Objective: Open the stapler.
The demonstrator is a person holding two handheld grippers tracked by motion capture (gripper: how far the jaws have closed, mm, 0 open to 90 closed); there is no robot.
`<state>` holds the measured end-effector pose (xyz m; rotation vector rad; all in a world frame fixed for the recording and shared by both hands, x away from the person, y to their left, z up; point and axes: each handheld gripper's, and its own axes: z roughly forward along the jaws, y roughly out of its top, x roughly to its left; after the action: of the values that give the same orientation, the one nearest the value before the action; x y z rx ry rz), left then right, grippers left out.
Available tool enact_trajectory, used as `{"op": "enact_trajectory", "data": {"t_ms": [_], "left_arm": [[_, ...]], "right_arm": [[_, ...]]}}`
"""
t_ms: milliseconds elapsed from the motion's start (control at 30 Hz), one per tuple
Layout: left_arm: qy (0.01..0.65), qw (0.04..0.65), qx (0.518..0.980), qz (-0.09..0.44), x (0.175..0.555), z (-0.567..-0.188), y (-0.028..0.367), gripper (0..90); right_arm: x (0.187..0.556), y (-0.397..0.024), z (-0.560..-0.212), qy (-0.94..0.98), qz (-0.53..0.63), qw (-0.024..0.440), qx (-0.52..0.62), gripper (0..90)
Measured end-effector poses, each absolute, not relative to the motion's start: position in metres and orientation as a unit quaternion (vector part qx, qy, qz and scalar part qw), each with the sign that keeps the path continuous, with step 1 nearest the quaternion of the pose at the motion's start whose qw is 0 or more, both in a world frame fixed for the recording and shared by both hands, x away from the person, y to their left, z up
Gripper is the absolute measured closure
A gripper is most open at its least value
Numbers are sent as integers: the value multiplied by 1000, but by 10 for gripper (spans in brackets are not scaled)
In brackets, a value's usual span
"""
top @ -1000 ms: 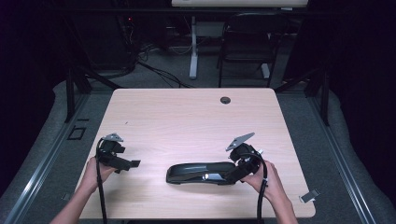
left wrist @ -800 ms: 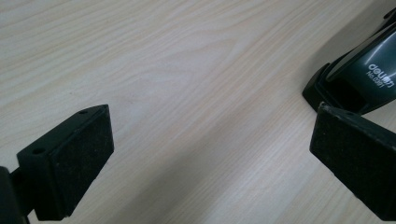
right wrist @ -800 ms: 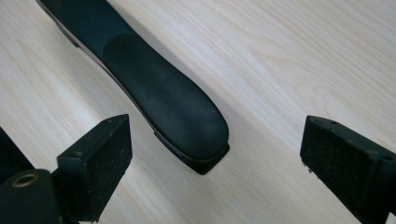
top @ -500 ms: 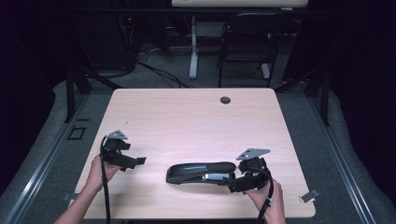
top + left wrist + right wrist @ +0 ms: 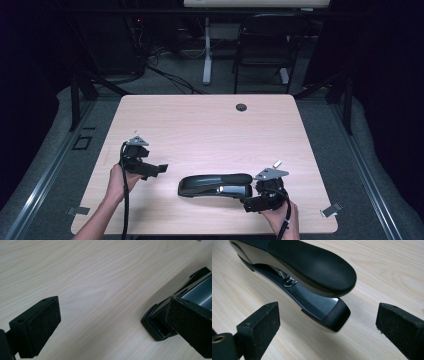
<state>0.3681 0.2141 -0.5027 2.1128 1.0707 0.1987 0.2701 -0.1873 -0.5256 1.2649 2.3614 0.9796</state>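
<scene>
High view: showed black stapler (image 5: 215,185) lying flat at lower centre of tabletop (image 5: 210,130), right tongs (image 5: 248,205) just beside its right end, left tongs (image 5: 162,168) apart at left. Left gripper view: gaped wide, held nothing, stapler's end at right edge. Right gripper view: stood wide open, empty, stapler's rear between; best centred before closing.
</scene>
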Motion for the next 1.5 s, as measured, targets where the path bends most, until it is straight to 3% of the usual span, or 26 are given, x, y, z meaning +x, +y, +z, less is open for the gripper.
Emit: {"op": "enact_trajectory", "data": {"t_ms": [300, 400, 533, 700, 900, 1000, 1267, 1500], "left_arm": [[418, 372, 824, 91, 349, -496, 180, 0], [409, 390, 819, 99, 339, -493, 168, 23], [395, 404, 818, 108, 324, -492, 160, 157], [387, 418, 815, 105, 307, -500, 155, 224], [367, 435, 814, 119, 285, -503, 146, 419], [354, 443, 814, 126, 274, -502, 138, 500], [324, 444, 824, 133, 257, -511, 115, 671], [310, 453, 825, 134, 250, -522, 93, 816]], "right_arm": [[265, -190, -546, 812, 354, 139, 442, 88], [265, -190, -550, 809, 364, 140, 440, 143], [266, -188, -555, 805, 367, 143, 445, 207], [267, -185, -560, 801, 367, 158, 446, 258], [266, -187, -565, 778, 392, 184, 455, 508], [264, -189, -568, 776, 401, 181, 452, 585], [266, -182, -575, 776, 396, 187, 454, 744], [265, -184, -580, 765, 406, 199, 459, 829]]}}
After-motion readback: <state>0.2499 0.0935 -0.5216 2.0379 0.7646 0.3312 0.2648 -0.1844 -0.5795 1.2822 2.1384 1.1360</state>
